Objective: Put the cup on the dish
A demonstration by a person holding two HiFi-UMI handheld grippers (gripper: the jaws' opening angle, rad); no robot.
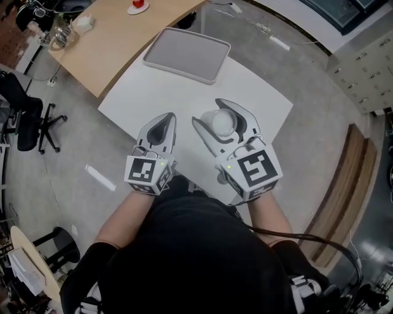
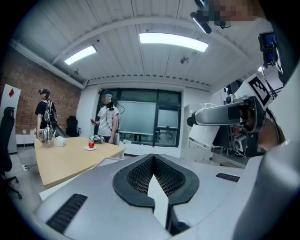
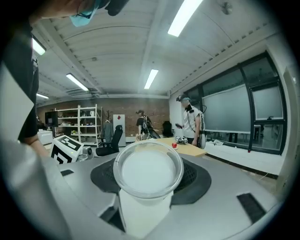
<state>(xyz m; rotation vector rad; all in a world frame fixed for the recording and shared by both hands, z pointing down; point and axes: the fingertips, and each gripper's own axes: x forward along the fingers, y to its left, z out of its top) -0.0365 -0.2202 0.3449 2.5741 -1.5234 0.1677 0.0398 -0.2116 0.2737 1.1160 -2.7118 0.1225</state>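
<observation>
cup's place: the cup (image 1: pixel 224 122) was held in the right gripper (image 1: pixel 216 114), above the near part of the white table (image 1: pixel 261 92) and well apart from the dish (image 1: pixel 187 54).
dish's place: the flat grey dish lay bare at the far end of the white table.
right jaws: closed round the cup's wall, one on each side. in the right gripper view a round end of the cup faced the camera; whether mouth or base, i could not tell.
left jaws: the left gripper (image 1: pixel 166 119) had its jaws brought together with nothing between them. it hovered just beside the right one.
how the cup would handle: it looked like a small cup of milky plastic, so probably light, smooth and a bit slippery. its thin wall might give under a hard squeeze, and it did not look breakable.
where to hold: across the round wall near the middle, as it was held, seemed the best grip. a gentle squeeze would likely do.
counts: one cup, one dish, two grippers.
also counted: two tables, the white one and a wooden table (image 1: pixel 116 43) beyond it. there was one red fruit (image 1: pixel 138 3) on the wooden table, one office chair (image 1: pixel 27 122), and two people (image 2: pixel 108 119) standing by the wooden table.
</observation>
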